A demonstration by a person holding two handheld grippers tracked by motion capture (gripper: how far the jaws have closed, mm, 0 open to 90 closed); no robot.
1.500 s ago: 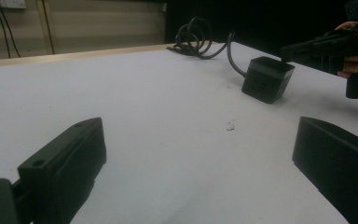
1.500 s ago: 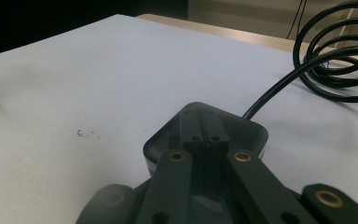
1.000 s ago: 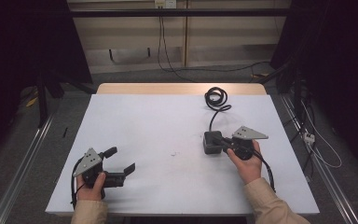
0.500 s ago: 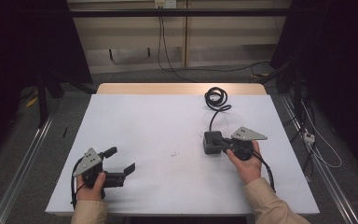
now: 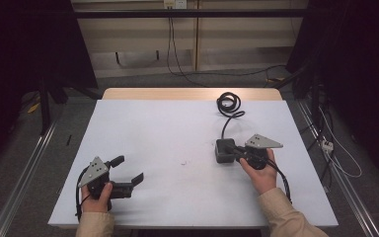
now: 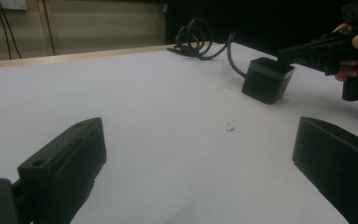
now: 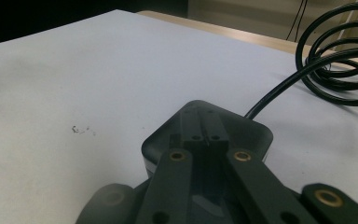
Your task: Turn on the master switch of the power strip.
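A black power brick [image 5: 221,155] lies right of the table's middle, and its cable runs back to a coil [image 5: 228,103]. My right gripper [image 5: 230,147] is shut, and its tips rest on the brick's top face. The right gripper view has the closed jaws meeting [image 7: 203,134] over the brick [image 7: 165,137], with the coil [image 7: 340,60] beyond. My left gripper [image 5: 128,168] is wide open near the front left, holding nothing. Between the jaws in the left gripper view [image 6: 196,158] there is bare table, with the brick [image 6: 266,80] and the right gripper [image 6: 289,53] farther off.
The white table [image 5: 177,123] carries a small scuff mark [image 5: 183,162] near its middle. A wooden strip [image 5: 192,94] runs along the far edge. Metal rails and loose cables lie on the floor to either side.
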